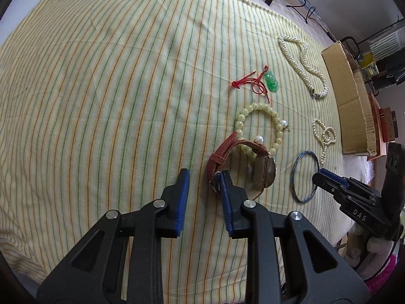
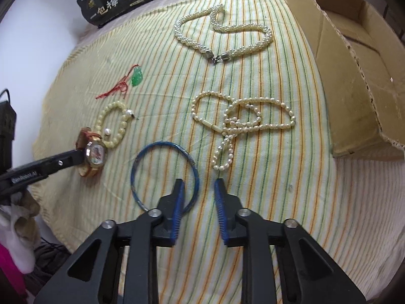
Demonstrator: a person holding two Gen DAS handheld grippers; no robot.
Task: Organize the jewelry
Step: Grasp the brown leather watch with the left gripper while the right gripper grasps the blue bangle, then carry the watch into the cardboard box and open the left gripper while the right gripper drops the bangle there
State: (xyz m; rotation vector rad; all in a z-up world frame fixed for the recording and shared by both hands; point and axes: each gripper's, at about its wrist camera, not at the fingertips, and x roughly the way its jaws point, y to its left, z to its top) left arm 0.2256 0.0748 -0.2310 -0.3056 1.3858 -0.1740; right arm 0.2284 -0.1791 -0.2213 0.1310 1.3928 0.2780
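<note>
The left gripper (image 1: 205,177) stands unclenched beside the brown-strapped watch (image 1: 263,174) on the striped counter (image 1: 101,101). The right gripper (image 2: 198,187) straddles the thin blue bangle's (image 2: 162,144) rim, not yet pinching.

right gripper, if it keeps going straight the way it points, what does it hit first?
Most likely the blue bangle: the right gripper straddles its near-right rim, with the left finger over the ring. Past that is only the striped cloth. Depth is unclear, so it may meet the cloth at the same moment.
</note>
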